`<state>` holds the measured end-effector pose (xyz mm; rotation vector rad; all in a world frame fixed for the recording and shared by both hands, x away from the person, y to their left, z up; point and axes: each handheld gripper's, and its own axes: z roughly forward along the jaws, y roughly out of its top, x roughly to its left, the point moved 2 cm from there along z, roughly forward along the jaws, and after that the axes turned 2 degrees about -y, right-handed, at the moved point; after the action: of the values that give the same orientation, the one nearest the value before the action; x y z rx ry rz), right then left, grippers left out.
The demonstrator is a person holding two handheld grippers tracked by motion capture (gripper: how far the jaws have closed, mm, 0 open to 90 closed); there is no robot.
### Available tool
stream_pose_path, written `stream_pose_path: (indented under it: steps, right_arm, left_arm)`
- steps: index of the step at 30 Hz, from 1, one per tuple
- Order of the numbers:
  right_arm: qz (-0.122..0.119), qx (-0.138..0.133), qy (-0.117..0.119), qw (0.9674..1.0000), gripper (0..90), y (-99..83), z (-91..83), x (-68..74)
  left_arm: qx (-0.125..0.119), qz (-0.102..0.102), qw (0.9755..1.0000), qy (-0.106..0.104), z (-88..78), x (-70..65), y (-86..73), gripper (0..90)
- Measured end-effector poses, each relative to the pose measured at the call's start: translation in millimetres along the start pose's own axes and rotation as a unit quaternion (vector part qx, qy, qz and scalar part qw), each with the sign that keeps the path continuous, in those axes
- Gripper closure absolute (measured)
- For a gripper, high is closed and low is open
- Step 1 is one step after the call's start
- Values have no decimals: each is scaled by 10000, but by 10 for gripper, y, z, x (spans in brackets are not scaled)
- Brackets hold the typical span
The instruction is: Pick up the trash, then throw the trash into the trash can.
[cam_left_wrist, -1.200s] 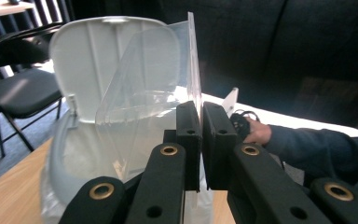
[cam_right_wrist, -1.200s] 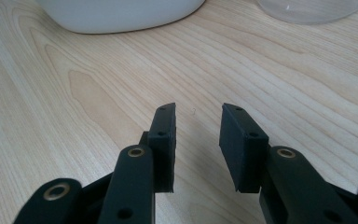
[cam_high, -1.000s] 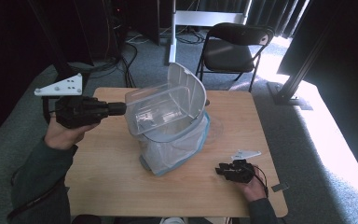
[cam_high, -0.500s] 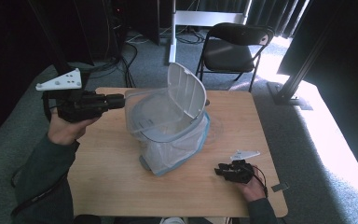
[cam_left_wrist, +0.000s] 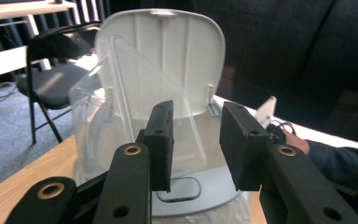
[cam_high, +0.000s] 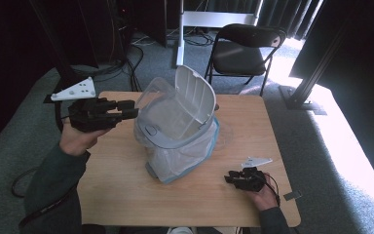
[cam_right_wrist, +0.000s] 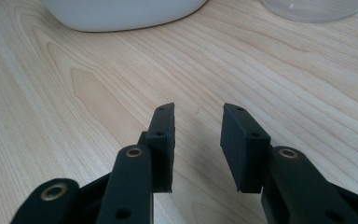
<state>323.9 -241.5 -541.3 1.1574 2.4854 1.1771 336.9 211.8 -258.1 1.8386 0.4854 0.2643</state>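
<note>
In the high view, a bin (cam_high: 177, 131) with a clear plastic liner and a raised white lid (cam_high: 195, 100) is seen standing near the middle of the wooden desk (cam_high: 126, 190). The left gripper (cam_high: 126, 108) is held level just beside the bin's left rim, its fingers parted, having just been opening, with nothing between them. The right gripper (cam_high: 231, 178) is rested low on the desk near the front right corner, well apart from the bin. In the left gripper view, the fingers (cam_left_wrist: 161, 140) are shown apart, with the bin's grey rim (cam_left_wrist: 200, 196) and upright lid (cam_left_wrist: 168, 56) beyond them. In the right gripper view, the fingers (cam_right_wrist: 162, 144) are held moderately apart over bare desk (cam_right_wrist: 74, 93), empty.
</note>
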Motion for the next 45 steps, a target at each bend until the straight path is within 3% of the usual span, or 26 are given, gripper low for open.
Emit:
stream_pose_path:
  steps: [8, 24, 36, 41, 45]
  right_arm:
    - [-4, 3, -14, 10000, 646, 5, -1, -1]
    - [115, -98, -205, 9997, 608, 36, -35, -55]
    - [258, -228, -498, 9982, 549, 62, -69, -117]
    - [343, -348, -681, 9965, 513, 158, -82, -191]
    - [437, -477, -837, 9944, 503, 273, -75, -281]
  left_arm:
    - [41, -42, 9999, 113, -20, 36, -50, 630]
    - [18, -73, 10000, -41, 174, -22, -198, 573]
    - [-48, -149, 9991, -384, 396, -144, -452, 550]
    - [-116, -151, 9983, -547, 457, -224, -622, 532]
    - [-46, -188, 9985, -516, 520, -250, -768, 530]
